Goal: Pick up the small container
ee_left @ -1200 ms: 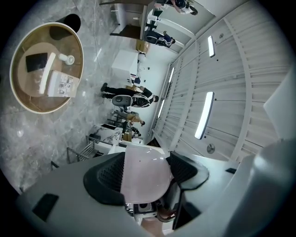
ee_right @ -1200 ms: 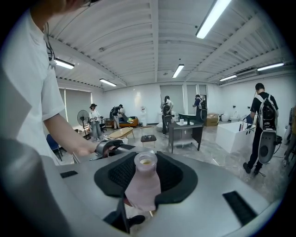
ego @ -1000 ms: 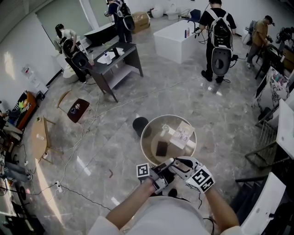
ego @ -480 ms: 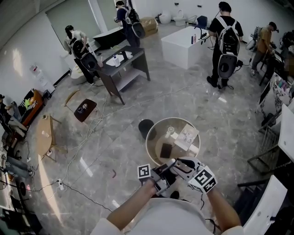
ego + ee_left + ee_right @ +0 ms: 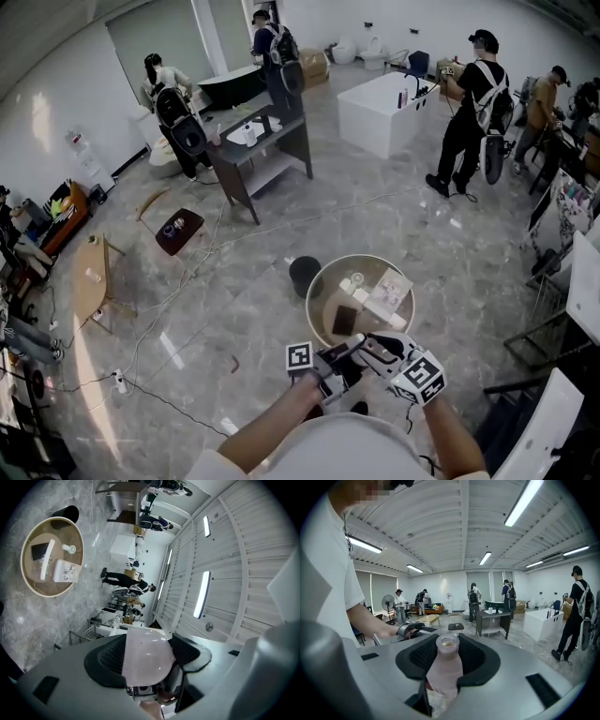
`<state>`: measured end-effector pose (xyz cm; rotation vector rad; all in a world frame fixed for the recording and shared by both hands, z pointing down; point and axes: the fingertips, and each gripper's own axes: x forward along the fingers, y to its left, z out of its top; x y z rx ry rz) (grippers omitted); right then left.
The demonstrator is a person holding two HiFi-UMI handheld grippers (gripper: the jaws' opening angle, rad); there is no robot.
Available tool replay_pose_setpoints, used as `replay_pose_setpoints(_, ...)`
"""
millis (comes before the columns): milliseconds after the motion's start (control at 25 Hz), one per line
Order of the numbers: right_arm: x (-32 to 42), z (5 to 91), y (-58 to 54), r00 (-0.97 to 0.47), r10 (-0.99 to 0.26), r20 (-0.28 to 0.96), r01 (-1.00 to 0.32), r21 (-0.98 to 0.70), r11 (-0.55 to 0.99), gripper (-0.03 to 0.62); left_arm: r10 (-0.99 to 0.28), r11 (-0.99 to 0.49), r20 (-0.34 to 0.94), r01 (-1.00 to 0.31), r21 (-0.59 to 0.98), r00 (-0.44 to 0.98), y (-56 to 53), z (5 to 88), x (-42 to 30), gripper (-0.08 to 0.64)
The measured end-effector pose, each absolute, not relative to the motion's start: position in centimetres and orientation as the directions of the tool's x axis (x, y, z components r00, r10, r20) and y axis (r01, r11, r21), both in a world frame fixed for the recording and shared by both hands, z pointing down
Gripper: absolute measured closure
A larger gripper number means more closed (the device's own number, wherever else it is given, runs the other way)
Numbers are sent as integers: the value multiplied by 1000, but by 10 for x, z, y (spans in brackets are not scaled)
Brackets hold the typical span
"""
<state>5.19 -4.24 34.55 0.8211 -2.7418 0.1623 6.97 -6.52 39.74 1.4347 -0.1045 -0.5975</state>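
Seen from the head camera, a person's two forearms reach forward, and the left gripper [image 5: 333,364] and right gripper [image 5: 370,347] meet tip to tip. They hang over the grey marble floor [image 5: 234,309], just off the 6 o'clock edge of a round counter [image 5: 314,300].

In the right gripper view, the black fingers [image 5: 424,656] are clamped on the small container [image 5: 445,670], a pale pink bottle. Its open neck points away from the camera, toward 12 o'clock. The person's hand on the other gripper shows at 10 o'clock of the container.

In the left gripper view, the fingers [image 5: 105,663] stand wide and press on both sides of a pale dome [image 5: 145,658], pinkish white and smooth. Whether the dome belongs to the container cannot be told.

On the counter lie a dark square [image 5: 345,321] near the 6 o'clock side, a white box [image 5: 389,291] toward 2 o'clock and a small white piece [image 5: 356,280] toward 12 o'clock. A black round stool [image 5: 305,275] stands on the floor touching the counter's 10 o'clock edge.
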Motion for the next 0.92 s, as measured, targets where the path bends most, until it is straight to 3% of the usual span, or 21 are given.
replay_pose_setpoints(920, 31, 338, -53, -802, -535, 264, -560, -24, 828, 442, -449, 5, -287, 324, 946, 846, -76, 391, 48, 256)
